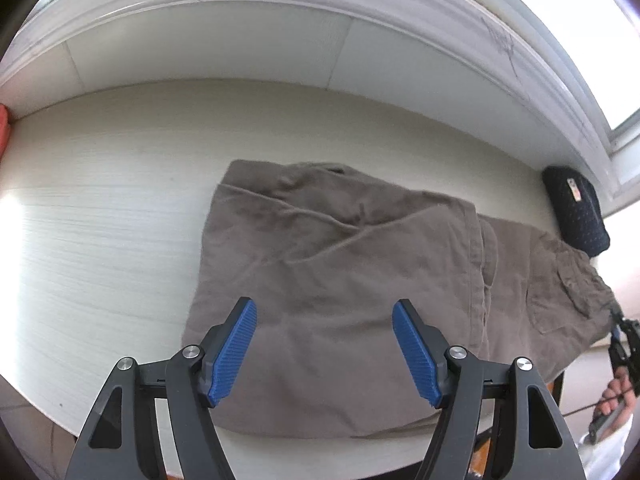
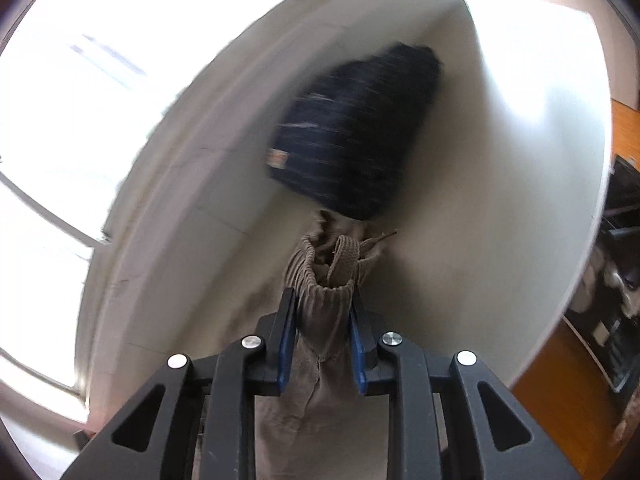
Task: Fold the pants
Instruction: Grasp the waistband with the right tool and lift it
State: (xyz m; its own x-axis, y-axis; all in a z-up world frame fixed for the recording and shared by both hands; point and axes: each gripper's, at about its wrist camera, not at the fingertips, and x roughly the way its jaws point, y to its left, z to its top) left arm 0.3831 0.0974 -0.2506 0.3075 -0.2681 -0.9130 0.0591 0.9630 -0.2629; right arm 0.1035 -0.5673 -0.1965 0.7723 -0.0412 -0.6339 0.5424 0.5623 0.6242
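Waistband bunch could slip from your right gripper (image 2: 323, 332)
Its jaws pinch the pants (image 1: 340, 280) at the gathered waistband, lifted near the dark pouch (image 2: 352, 132); your left gripper (image 1: 325, 354) hangs open over the part folded on the table (image 1: 100, 220); a thin bite may let go

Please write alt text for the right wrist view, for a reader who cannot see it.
The right tongs are shut on the bunched waistband of brown pants, and the cloth hangs down from them over a pale table. Behind the pants lies a dark pouch, blurred, beside a bright window.
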